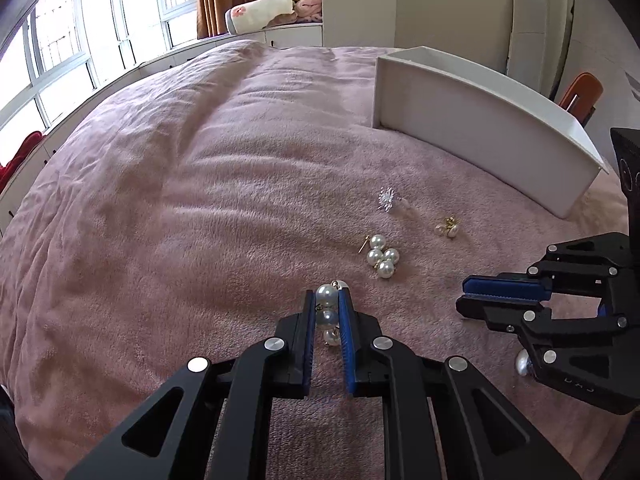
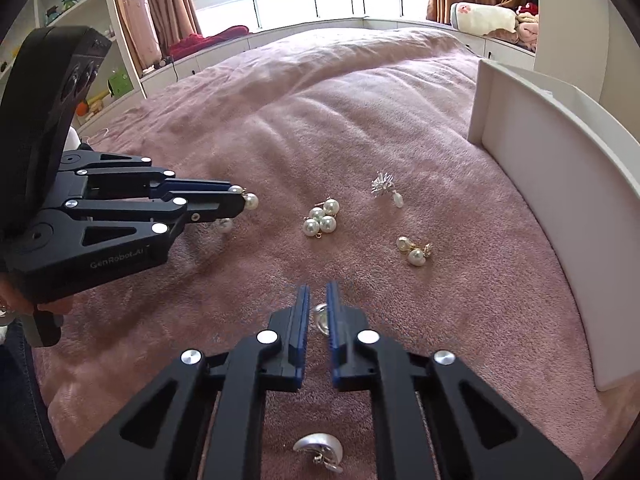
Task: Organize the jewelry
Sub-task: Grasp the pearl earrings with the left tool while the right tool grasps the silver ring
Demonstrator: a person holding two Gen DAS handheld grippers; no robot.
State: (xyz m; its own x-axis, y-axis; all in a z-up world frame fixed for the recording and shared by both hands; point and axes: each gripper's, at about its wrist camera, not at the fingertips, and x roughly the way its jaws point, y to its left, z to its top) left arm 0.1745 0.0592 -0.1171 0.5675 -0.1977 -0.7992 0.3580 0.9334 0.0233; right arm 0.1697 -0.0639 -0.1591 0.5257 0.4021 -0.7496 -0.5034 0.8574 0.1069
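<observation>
On the pink blanket (image 1: pixel 200 220), my left gripper (image 1: pixel 326 297) is shut on a drop earring of three pearls (image 1: pixel 326 314); in the right wrist view its top pearl (image 2: pixel 251 201) sticks out past the left gripper (image 2: pixel 239 197). My right gripper (image 2: pixel 318 292) is shut on a silver shell-shaped earring (image 2: pixel 321 317), and from the left it shows as the right gripper (image 1: pixel 462 295) with its pads close together. Its twin shell earring (image 2: pixel 318 450) lies under the right gripper's body. Ahead lie a pearl cluster (image 2: pixel 321 221), a silver flower earring (image 2: pixel 383 185) and a gold pearl pair (image 2: pixel 414 251).
A long white open box (image 2: pixel 560 216) stands on the blanket to the right of the jewelry, also seen as the white box (image 1: pixel 480 132) from the left. Windows, curtains and a window bench with folded bedding run along the far side. Shelves stand at the far left.
</observation>
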